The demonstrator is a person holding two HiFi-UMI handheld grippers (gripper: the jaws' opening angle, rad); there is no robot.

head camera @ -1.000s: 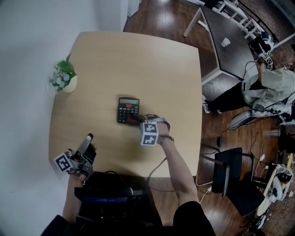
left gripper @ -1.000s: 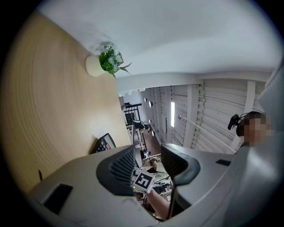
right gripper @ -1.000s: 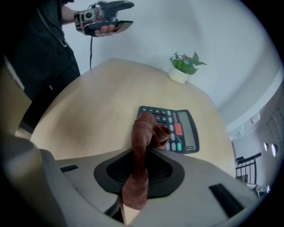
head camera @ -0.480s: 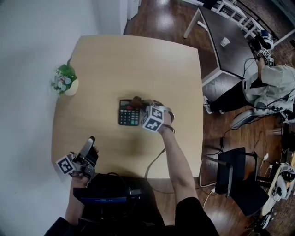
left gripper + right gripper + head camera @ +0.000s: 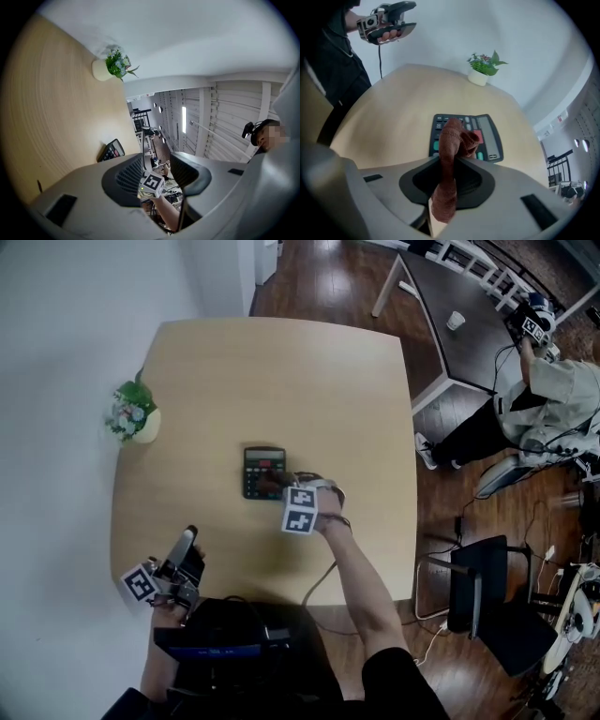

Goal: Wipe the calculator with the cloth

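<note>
The black calculator (image 5: pixel 262 468) lies flat near the middle of the round-cornered wooden table (image 5: pixel 281 371). My right gripper (image 5: pixel 277 487) points steeply down at its near right corner, shut on a brown-red cloth (image 5: pixel 273 485). In the right gripper view the cloth (image 5: pixel 454 136) bunches over the keys of the calculator (image 5: pixel 487 133) and trails back between the jaws of the right gripper (image 5: pixel 451 161). My left gripper (image 5: pixel 186 538) hovers level at the table's near left corner, open with nothing between its pads. The left gripper view shows the calculator (image 5: pixel 111 150) far ahead.
A small potted plant (image 5: pixel 130 414) stands at the table's left edge. A white wall runs along the left. Right of the table are a black chair (image 5: pixel 473 587), a dark desk (image 5: pixel 450 324) and a seated person (image 5: pixel 544 399).
My right gripper swept the cloth to the calculator's far side half a second ago, then drew it back to the near right corner. The left gripper stayed where it was.
</note>
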